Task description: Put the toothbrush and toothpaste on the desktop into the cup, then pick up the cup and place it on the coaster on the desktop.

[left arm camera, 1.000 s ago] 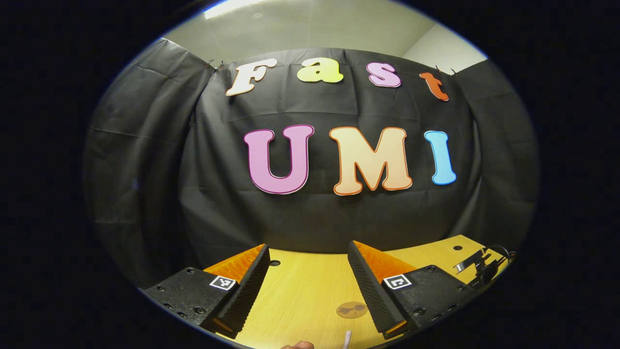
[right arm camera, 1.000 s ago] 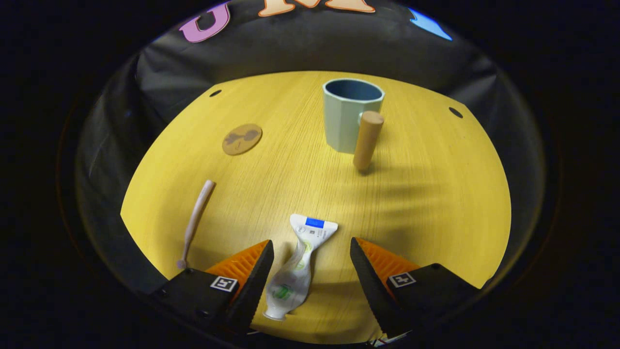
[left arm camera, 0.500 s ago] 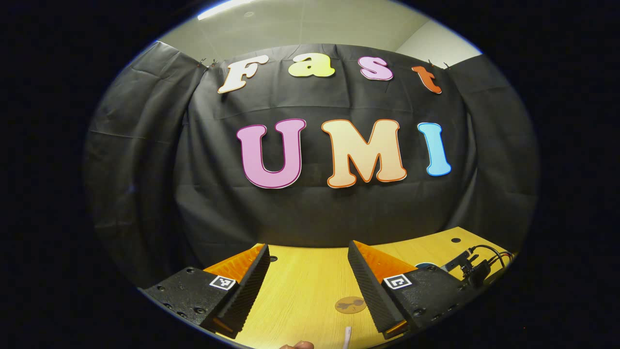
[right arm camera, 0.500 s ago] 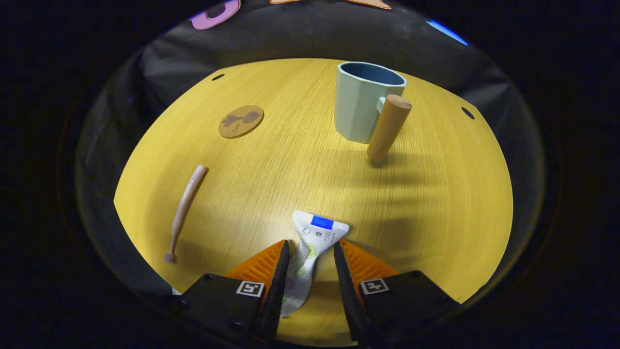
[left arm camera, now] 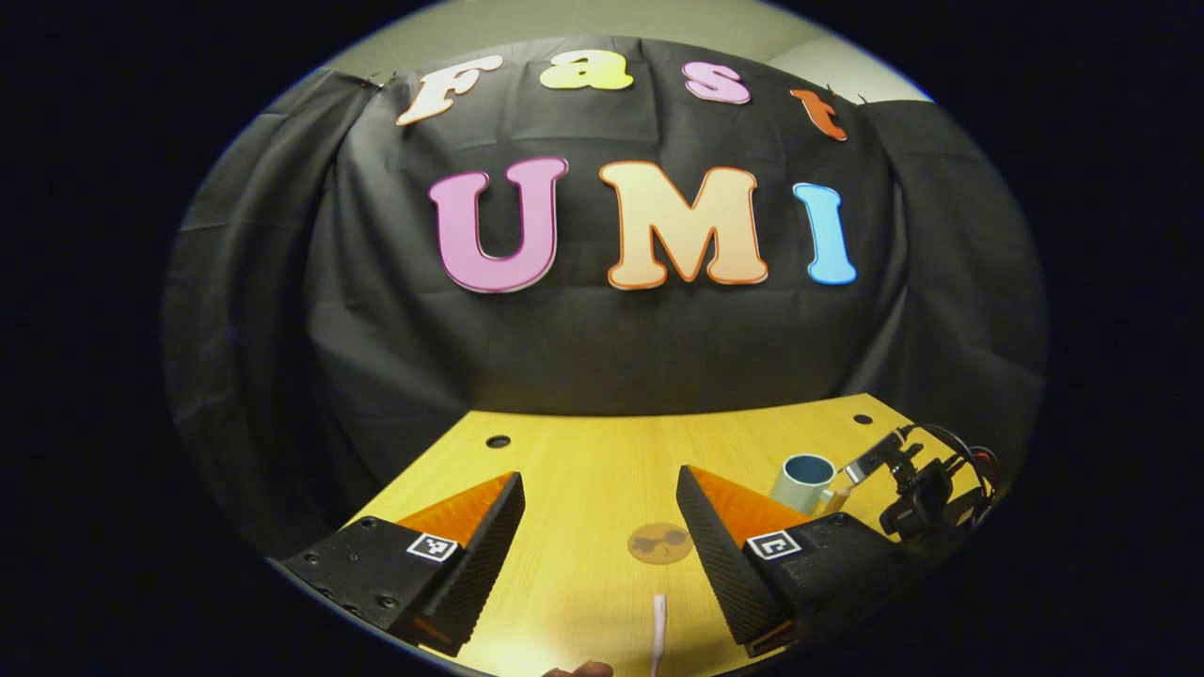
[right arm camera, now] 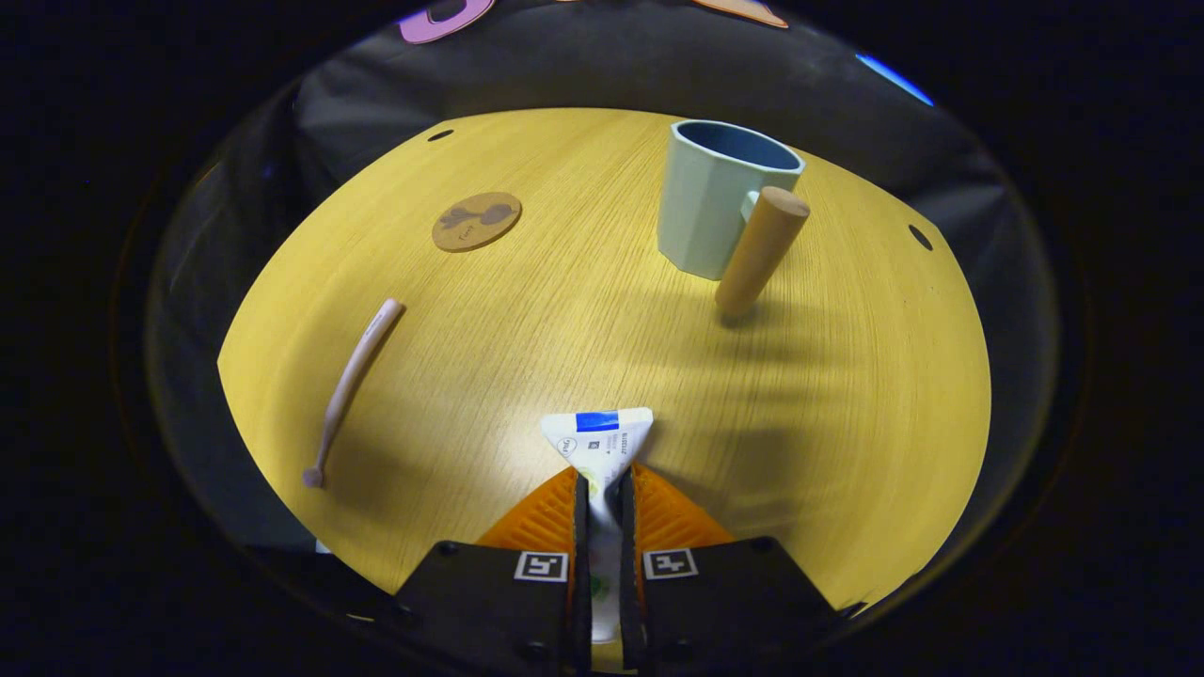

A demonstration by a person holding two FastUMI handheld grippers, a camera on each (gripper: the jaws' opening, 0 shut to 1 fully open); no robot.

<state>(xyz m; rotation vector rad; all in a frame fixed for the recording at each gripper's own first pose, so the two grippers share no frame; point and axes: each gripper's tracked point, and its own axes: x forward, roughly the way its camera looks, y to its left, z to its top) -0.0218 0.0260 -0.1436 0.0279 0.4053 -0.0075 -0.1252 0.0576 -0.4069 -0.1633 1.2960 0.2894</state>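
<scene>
In the right gripper view my right gripper [right arm camera: 602, 489] is shut on the white toothpaste tube [right arm camera: 599, 438], whose flat crimped end sticks out ahead of the fingers over the yellow desktop [right arm camera: 847, 395]. A pale green cup [right arm camera: 710, 193] with a wooden handle [right arm camera: 760, 250] stands upright at the far right. The round brown coaster [right arm camera: 477, 221] lies at the far left. The pink toothbrush [right arm camera: 353, 384] lies on the left. In the left gripper view my left gripper [left arm camera: 598, 498] hangs open above the desk, with the coaster [left arm camera: 660, 543] and the toothbrush's tip [left arm camera: 657, 628] between its fingers farther off, and the cup [left arm camera: 805, 480] to the right.
The other gripper's camera and cables [left arm camera: 917, 484] show at the right edge of the left gripper view, beside the cup. Small round holes [right arm camera: 920, 237] sit near the desk's far corners. The black cloth wall closes the back of the desk.
My right gripper closed from open onto the toothpaste tube, and the tube turned straight between the fingers. The left gripper's view tilted down, bringing more desk and the cup into sight.
</scene>
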